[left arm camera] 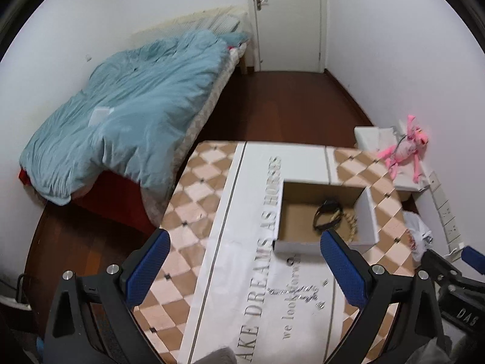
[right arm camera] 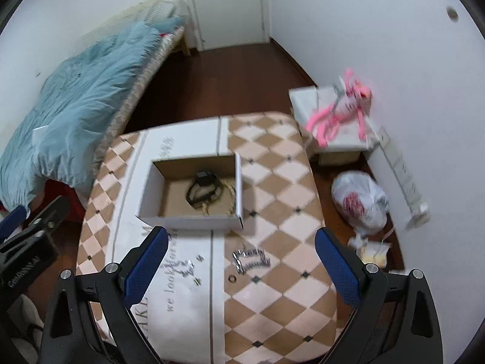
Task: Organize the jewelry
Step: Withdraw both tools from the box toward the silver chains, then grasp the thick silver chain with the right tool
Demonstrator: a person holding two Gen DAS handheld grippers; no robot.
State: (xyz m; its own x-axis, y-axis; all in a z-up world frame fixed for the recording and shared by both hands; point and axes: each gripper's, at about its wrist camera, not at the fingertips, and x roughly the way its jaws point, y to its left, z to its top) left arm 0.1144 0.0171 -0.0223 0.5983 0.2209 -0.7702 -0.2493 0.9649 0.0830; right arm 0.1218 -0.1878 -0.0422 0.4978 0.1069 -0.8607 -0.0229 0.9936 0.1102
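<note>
Both jaws held apart, empty. Silver chain (right arm camera: 251,260) seen lower centre on counter (right arm camera: 272,303), judged light, limp, slippery; best pinched mid-length. Box (right arm camera: 194,221) above.

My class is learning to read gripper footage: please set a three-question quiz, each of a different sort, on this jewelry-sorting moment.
1. True or false: the left gripper and right gripper both hold nothing.
2. Where does the black strap lie? A) on the bed B) in the cardboard box C) on the floor
3. Fill in: on the tablecloth near the box lie loose ____ jewelry pieces.

Key: 1 true; 2 B; 3 silver-coloured.
</note>
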